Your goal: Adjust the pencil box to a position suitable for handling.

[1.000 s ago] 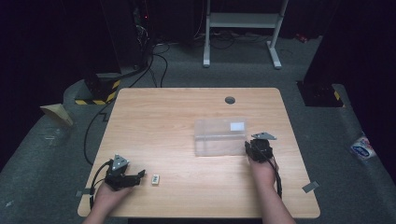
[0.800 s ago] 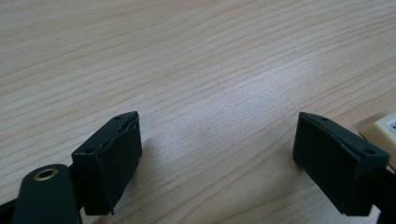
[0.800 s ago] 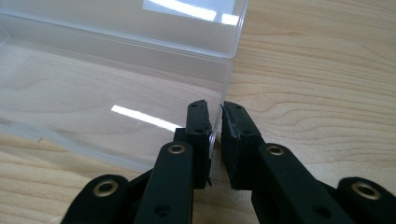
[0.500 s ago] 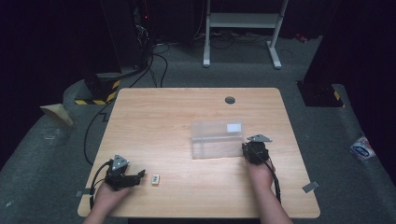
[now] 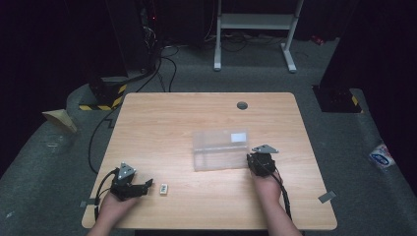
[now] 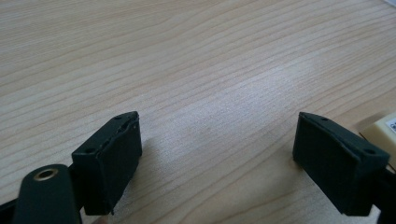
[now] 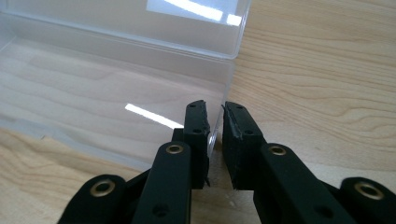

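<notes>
A clear plastic box lies open-topped right of the table's middle. My right gripper is shut on its right end wall. In the right gripper view the two jaws pinch that thin wall, with the box's inside to their left. Near the front left corner my left gripper rests low on the table, open, with bare wood between its jaws. A small cream block lies just right of it; the same cream block peeks past the right jaw, outside the gap.
A round cable hole sits near the table's far edge. Black cables and a white stand are on the floor behind. A packet and a tape scrap lie on the floor at the right.
The right hand has slid leftward with the clear box in its grip, so the box now lies nearer the table's middle. The left hand and the cream block stayed put.
</notes>
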A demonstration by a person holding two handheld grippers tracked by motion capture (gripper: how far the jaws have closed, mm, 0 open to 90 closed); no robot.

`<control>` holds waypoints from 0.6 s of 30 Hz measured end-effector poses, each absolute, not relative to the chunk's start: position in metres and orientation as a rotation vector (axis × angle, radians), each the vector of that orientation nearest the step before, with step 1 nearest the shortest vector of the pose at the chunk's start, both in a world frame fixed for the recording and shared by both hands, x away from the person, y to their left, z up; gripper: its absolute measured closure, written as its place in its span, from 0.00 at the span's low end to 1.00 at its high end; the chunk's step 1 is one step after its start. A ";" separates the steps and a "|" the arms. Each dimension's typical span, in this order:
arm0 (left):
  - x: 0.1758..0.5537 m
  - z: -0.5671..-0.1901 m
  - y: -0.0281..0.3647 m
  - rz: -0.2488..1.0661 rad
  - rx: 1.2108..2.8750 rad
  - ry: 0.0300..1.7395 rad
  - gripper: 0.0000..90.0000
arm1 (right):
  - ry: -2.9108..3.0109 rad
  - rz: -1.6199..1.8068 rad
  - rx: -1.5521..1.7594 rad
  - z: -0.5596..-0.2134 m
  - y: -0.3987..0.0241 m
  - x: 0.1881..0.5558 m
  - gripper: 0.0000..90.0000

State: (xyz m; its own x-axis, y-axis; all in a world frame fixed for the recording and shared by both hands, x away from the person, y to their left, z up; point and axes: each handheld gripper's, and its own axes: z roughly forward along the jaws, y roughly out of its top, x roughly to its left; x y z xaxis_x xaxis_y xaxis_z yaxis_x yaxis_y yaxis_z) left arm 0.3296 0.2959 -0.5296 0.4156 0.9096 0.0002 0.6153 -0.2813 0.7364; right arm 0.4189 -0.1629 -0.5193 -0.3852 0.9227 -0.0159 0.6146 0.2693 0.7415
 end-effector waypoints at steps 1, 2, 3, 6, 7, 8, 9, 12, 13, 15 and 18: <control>0.330 -0.530 0.296 0.567 2.007 1.289 0.18 | 2.097 0.917 1.386 -0.519 -0.163 0.419 0.88; 0.330 -0.530 0.296 0.566 2.006 1.290 0.18 | 2.101 0.915 1.380 -0.519 -0.162 0.418 0.87; 0.330 -0.530 0.296 0.566 2.006 1.290 0.18 | 2.104 0.917 1.375 -0.520 -0.161 0.417 0.87; 0.330 -0.530 0.296 0.567 2.006 1.289 0.18 | 2.108 0.922 1.369 -0.520 -0.159 0.414 0.86; 0.330 -0.530 0.296 0.567 2.006 1.289 0.18 | 2.108 0.922 1.369 -0.520 -0.159 0.414 0.86; 0.330 -0.530 0.296 0.566 2.006 1.290 0.18 | 2.108 0.922 1.372 -0.520 -0.158 0.414 0.86; 0.330 -0.530 0.296 0.566 2.006 1.290 0.18 | 2.110 0.922 1.371 -0.520 -0.158 0.413 0.86; 0.330 -0.530 0.296 0.566 2.006 1.289 0.18 | 2.114 0.922 1.367 -0.520 -0.157 0.412 0.85; 0.330 -0.530 0.296 0.566 2.006 1.289 0.18 | 2.114 0.922 1.367 -0.520 -0.157 0.412 0.85; 0.330 -0.530 0.296 0.566 2.007 1.290 0.18 | 2.111 0.925 1.378 -0.520 -0.157 0.410 0.84; 0.330 -0.530 0.296 0.567 2.008 1.290 0.18 | 2.111 0.933 1.379 -0.519 -0.157 0.407 0.83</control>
State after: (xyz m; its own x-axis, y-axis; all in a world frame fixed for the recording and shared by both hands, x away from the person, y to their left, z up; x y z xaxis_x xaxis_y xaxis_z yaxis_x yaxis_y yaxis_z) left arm 0.3296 0.2959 -0.5296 0.4153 0.9097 0.0007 0.6159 -0.2818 0.7357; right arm 0.4072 -0.1567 -0.5192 -0.3994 0.9168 -0.0058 0.6127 0.2716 0.7422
